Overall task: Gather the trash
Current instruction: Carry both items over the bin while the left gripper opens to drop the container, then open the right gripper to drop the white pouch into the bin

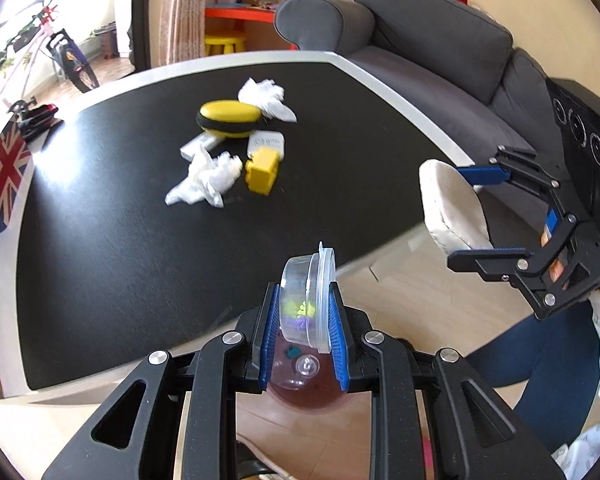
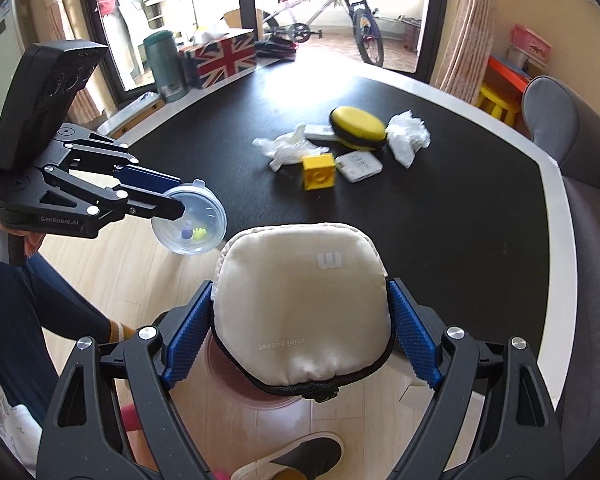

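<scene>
Clamped between the blue pads of the left gripper (image 1: 302, 322): a small clear lidded cup (image 1: 306, 300) with tiny coloured bits inside, held off the table edge, above the wooden floor. Gripped wide between the pads of the right gripper (image 2: 300, 328): a cream zipped pouch (image 2: 304, 308), also off the black table (image 1: 120, 240). Farther ahead of both tongs, lying on the table: two crumpled white tissues (image 1: 204, 178) (image 1: 266, 98), a yellow block (image 1: 262, 170), a yellow oval case (image 1: 228, 117), a white flat pack (image 2: 358, 166). Beyond, right of the left tongs: a grey sofa (image 1: 420, 40).
</scene>
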